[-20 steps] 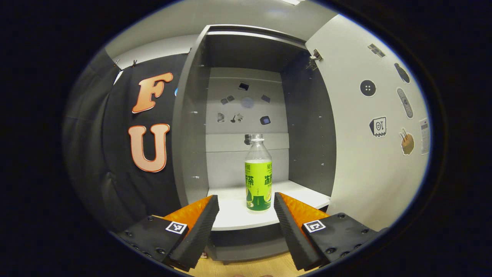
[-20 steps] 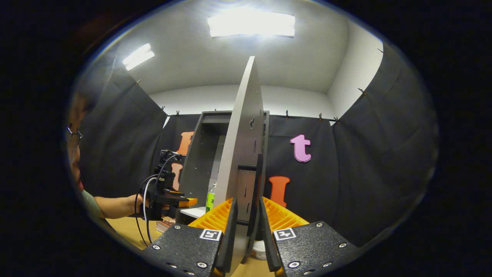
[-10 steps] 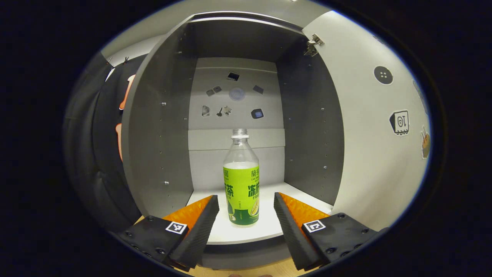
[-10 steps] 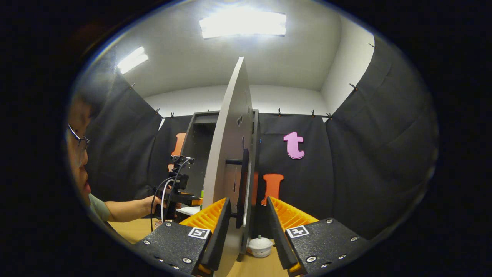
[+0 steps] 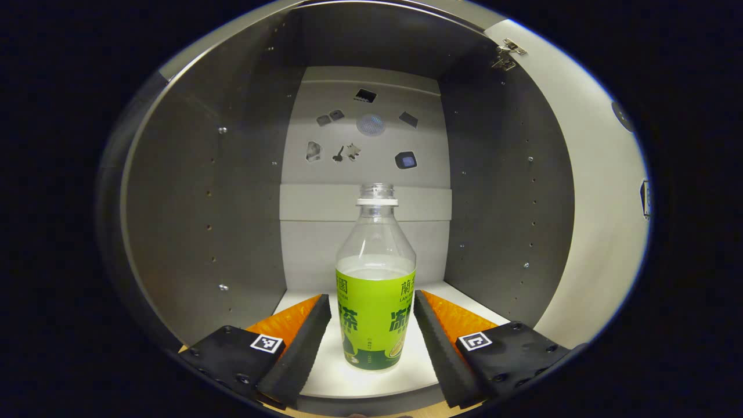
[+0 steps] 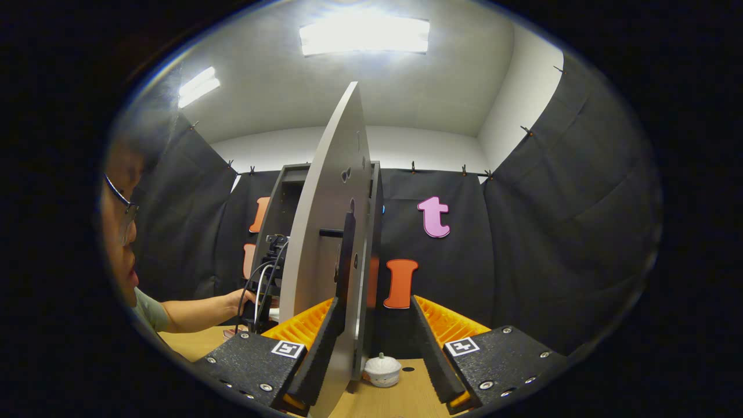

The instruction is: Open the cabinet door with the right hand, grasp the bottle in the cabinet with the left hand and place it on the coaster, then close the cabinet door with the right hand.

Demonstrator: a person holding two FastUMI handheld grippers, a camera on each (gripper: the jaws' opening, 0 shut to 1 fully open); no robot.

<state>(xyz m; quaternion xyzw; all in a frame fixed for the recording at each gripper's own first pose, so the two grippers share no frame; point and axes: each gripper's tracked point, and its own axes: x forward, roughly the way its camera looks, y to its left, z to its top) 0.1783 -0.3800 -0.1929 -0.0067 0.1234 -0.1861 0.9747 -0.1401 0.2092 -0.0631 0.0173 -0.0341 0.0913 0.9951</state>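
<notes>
Left gripper view: the left gripper (image 5: 371, 316) reaches into the open cabinet (image 5: 203, 209), its fingers spread wide to either side of the bottle (image 5: 375, 302). The bottle stands upright on the white shelf (image 5: 426, 363) between the two fingers, near both; a thin gap shows on the left side, and on the right I cannot tell whether the pad touches the label. The bottle is clear, has no cap, carries a green label and is filled to about the label's top edge. Small stickers (image 5: 360, 136) dot the cabinet's back panel. The door (image 5: 603, 232) stands swung out at the right, a hinge (image 5: 506, 53) at its top corner.

Right gripper view: the right gripper (image 6: 371, 325) is wide open with the door's (image 6: 325, 244) free edge between its fingers. The left finger (image 6: 316, 342) lies against or just beside the door's face; the right finger (image 6: 429, 342) stands well apart from it. The dark handle (image 6: 346, 255) rises on the door above the fingers. A small white lidded pot (image 6: 382, 370) sits on the wooden table (image 6: 412, 395) just beyond the door's lower edge. At the left, a person's hand (image 6: 241, 299) holds the other gripper, with trailing cables (image 6: 261, 278), at the cabinet's mouth, mostly hidden behind the door.
</notes>
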